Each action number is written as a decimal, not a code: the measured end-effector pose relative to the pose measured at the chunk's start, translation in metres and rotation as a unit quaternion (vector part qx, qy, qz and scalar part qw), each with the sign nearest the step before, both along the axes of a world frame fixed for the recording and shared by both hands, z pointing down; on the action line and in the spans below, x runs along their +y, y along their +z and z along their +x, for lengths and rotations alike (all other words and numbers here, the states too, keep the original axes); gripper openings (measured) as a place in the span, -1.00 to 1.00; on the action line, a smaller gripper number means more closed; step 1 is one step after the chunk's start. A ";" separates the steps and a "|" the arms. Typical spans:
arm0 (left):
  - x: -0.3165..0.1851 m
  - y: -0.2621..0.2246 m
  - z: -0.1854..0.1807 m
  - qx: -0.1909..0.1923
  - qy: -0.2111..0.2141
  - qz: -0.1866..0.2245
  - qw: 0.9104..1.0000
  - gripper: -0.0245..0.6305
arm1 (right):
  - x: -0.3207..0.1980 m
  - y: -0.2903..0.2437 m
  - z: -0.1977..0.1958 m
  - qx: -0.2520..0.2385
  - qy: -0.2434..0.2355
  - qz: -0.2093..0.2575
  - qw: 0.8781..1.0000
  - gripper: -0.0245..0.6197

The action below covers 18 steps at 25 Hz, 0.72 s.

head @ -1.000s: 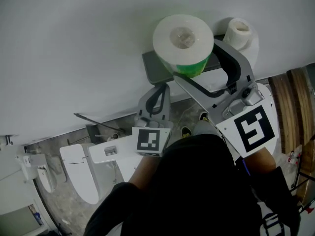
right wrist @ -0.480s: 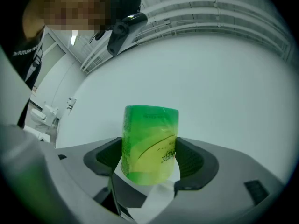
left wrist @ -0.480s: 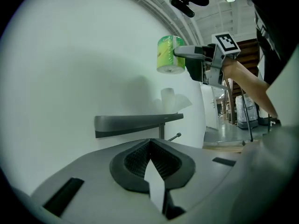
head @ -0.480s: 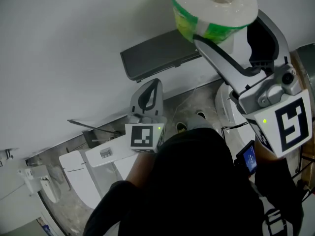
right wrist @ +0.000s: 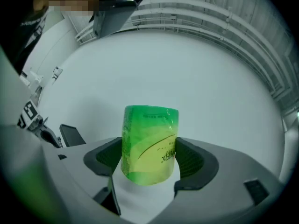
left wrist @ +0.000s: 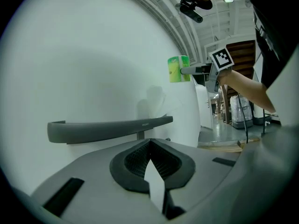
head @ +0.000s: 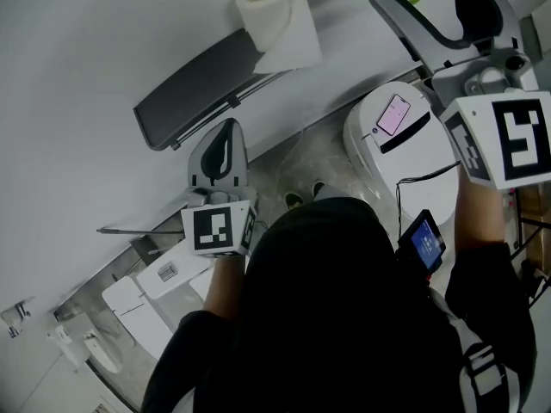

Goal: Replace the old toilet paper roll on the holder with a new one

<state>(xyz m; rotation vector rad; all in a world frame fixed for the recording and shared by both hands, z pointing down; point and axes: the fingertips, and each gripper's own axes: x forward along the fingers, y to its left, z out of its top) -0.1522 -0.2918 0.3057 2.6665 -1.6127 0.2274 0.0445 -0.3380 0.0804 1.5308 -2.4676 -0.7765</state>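
Now right gripper (right wrist: 150, 160), jaws clamped on green-wrapped new roll (right wrist: 149, 143), raised higher than before, away from the holder (head: 198, 89). Left gripper (left wrist: 150, 146): jaws together, empty, near holder; old roll (head: 271, 15) remains at its end.

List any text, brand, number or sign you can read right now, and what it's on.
Nothing reads clearly.
Green-wrapped roll in the right tongs: dark print on the wrapper, too blurred.
Grey holder shelf: small mark on its front edge, too small.
Phone on the toilet lid: lit screen, unreadable.
Marker cubes: square patterns only, no words.
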 end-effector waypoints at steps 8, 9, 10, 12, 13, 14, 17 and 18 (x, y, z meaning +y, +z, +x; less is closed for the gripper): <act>-0.006 0.005 0.032 -0.020 0.006 -0.017 1.000 -0.88 | -0.025 0.055 0.053 0.078 0.051 -0.028 0.995 0.19; -0.006 0.006 0.035 -0.022 0.007 -0.018 1.000 -0.88 | -0.027 0.063 0.056 0.089 0.053 -0.032 0.994 0.19; -0.006 0.006 0.039 -0.020 0.008 -0.017 1.000 -0.88 | -0.028 0.072 0.059 0.101 0.055 -0.036 0.993 0.19; -0.007 0.004 0.046 -0.016 0.008 -0.015 1.000 -0.88 | -0.029 0.089 0.065 0.127 0.061 -0.046 0.989 0.19; -0.007 0.004 0.049 -0.016 0.007 -0.014 1.000 -0.88 | -0.029 0.098 0.067 0.138 0.063 -0.052 0.987 0.19; -0.007 0.005 0.051 -0.017 0.006 -0.015 1.000 -0.88 | -0.030 0.106 0.070 0.147 0.065 -0.059 0.985 0.19; -0.007 0.006 0.059 -0.016 0.002 -0.016 1.000 -0.88 | -0.030 0.127 0.075 0.161 0.064 -0.075 0.982 0.19; -0.007 0.007 0.061 -0.015 0.000 -0.017 1.000 -0.88 | -0.031 0.134 0.076 0.163 0.062 -0.080 0.981 0.19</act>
